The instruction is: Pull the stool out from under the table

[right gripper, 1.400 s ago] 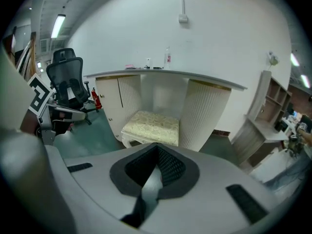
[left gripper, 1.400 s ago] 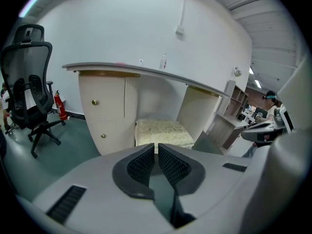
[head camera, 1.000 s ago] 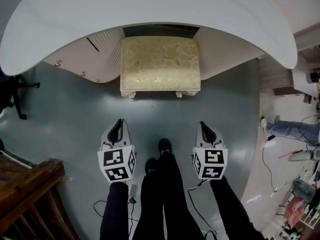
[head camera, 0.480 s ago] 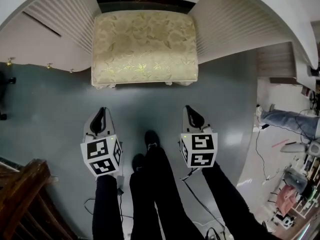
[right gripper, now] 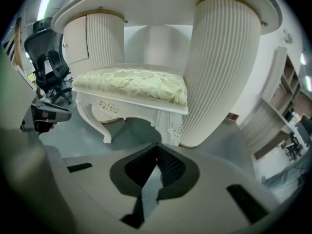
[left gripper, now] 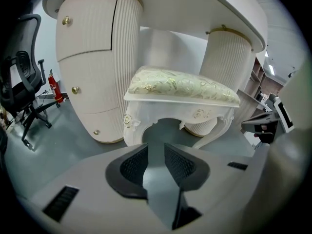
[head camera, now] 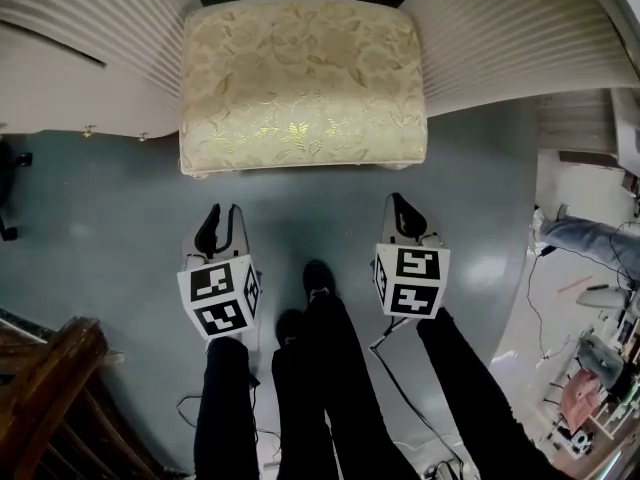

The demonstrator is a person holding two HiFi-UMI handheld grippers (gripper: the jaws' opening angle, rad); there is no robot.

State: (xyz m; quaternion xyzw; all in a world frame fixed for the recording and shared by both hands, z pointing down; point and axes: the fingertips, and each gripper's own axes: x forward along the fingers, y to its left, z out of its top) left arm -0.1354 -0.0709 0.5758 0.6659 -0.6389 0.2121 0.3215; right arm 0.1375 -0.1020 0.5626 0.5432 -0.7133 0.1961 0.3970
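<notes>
- Left gripper [head camera: 222,218] and right gripper [head camera: 400,208] are nearing the cushioned stool [head camera: 300,78] under the dressing table [head camera: 500,38].
- Left jaws are parting, empty, seemingly readying a grasp; right jaws are staying clenched, empty.

The stool [head camera: 300,78] has a pale gold-green, leaf-patterned cushion on a white carved frame. The table [head camera: 510,38] at 12 o'clock is cream and vertically ribbed. The floor [head camera: 110,208] is grey-blue. The left gripper [head camera: 222,218] and right gripper [head camera: 398,206] are white with black-and-white square markers.
</notes>
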